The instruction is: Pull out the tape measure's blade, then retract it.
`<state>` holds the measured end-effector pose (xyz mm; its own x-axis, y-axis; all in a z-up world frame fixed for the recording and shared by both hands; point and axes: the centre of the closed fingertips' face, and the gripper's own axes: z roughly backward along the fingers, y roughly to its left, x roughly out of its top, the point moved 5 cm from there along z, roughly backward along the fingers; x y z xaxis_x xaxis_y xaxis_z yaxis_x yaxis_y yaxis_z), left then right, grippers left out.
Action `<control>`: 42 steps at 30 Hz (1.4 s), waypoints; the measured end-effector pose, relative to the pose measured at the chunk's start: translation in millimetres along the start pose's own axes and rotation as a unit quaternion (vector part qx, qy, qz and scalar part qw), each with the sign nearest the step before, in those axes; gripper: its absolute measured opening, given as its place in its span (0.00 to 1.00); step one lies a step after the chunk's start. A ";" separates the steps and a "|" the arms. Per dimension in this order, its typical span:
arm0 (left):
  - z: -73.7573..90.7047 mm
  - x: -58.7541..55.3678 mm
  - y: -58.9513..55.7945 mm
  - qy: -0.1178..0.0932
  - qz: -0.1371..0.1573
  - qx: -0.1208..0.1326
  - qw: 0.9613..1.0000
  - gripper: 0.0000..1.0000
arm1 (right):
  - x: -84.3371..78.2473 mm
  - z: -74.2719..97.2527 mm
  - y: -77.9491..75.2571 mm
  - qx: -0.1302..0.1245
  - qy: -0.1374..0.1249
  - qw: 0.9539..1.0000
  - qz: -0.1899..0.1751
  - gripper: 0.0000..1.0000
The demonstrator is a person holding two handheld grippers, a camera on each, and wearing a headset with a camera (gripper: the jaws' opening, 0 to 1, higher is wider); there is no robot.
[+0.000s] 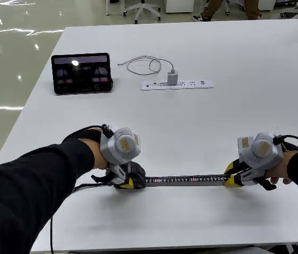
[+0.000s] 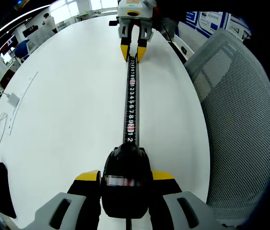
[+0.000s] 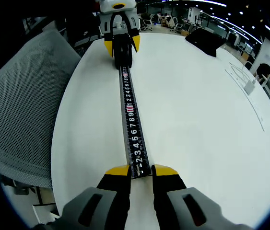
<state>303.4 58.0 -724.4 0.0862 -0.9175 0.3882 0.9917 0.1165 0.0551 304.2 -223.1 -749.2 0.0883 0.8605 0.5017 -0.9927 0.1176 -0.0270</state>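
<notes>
At 7 o'clock on table, case clamped between left gripper jaws; right gripper jaws pinched on blade tip at 4 o'clock; blade lies flat, running 9-to-3. Pull-out judged done; for retraction, walk tip toward 9 in line, grip held so it cannot whip.

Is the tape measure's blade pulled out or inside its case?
Pulled out. The black numbered blade stretches over the white table from the black case in the left gripper to the right gripper pinching its end.
</notes>
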 end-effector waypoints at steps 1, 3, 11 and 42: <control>0.1 -0.2 0.0 -0.001 -0.001 0.000 1.000 0.35 | 0.3 0.2 -0.3 0.001 0.000 1.000 -0.002 0.13; 0.1 -0.3 0.1 -0.003 -0.002 0.001 1.000 0.35 | 0.3 1.3 -0.5 -0.003 -0.002 1.000 0.003 0.13; 0.3 -0.1 -0.4 -0.002 -0.005 0.000 1.000 0.35 | 0.8 6.9 5.0 0.006 -0.007 1.000 -0.012 0.17; 17.6 -7.4 5.2 -0.028 0.056 0.008 0.998 0.63 | -0.7 22.4 4.7 -0.015 -0.008 0.999 -0.040 0.46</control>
<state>306.2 72.0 -710.8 0.1904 -0.8755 0.4442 0.9745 0.2232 0.0221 297.7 -234.2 -730.4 0.1654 0.8400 0.5168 -0.9795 0.2009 -0.0130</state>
